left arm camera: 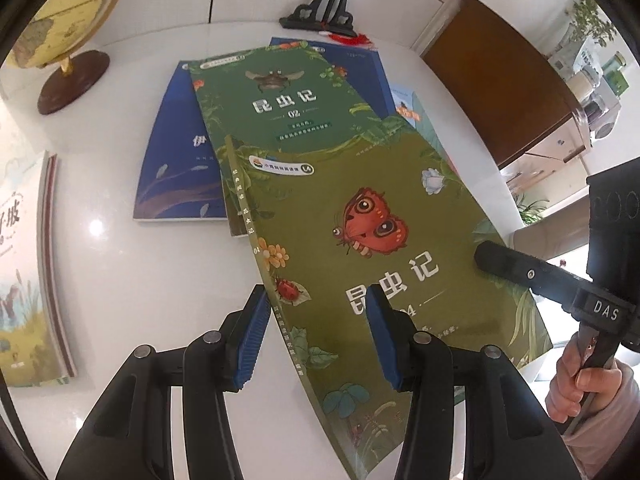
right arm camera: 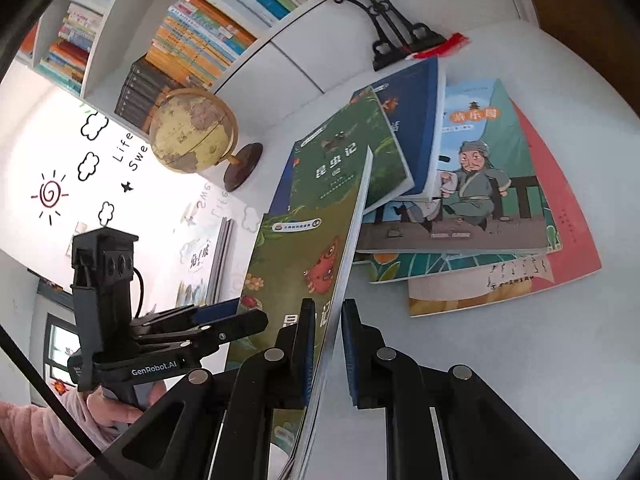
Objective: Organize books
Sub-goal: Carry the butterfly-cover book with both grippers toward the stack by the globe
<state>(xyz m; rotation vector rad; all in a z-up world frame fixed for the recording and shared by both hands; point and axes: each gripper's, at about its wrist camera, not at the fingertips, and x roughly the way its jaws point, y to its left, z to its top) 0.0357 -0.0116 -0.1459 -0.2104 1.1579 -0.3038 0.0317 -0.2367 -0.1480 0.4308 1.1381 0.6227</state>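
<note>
left wrist view only: at the table's (left arm camera: pixel 120 280) left edge a pale illustrated book (left arm camera: pixel 28 280) lies flat; the blue book (left arm camera: pixel 176 168) sits under the beetle book "02" (left arm camera: pixel 280 96), toward the far edge. right wrist view only: wall bookshelf (right arm camera: pixel 188 40) at left; at right a loose pile with the cartoon-figure book (right arm camera: pixel 480 184) on top of a pink-covered book (right arm camera: pixel 568 216). the globe (left arm camera: pixel 60 12) and black ornament stand (left arm camera: pixel 328 8) show in both views.

butterfly book "04" (left arm camera: pixel 360 240) is tilted up off the table, far end resting over the beetle book. left gripper (left arm camera: pixel 316 336): blue pads (left arm camera: pixel 250 344) straddle the spine edge; the right pad lies on the cover, the left pad stands just off the spine, jaws part open. cannot tell whether they pinch. right gripper (right arm camera: pixel 326 352): jaws nearly closed on the book's page edge, which runs up between the pads, gripping it. a hand (left arm camera: pixel 580 376) in a pink sleeve holds the right gripper.
</note>
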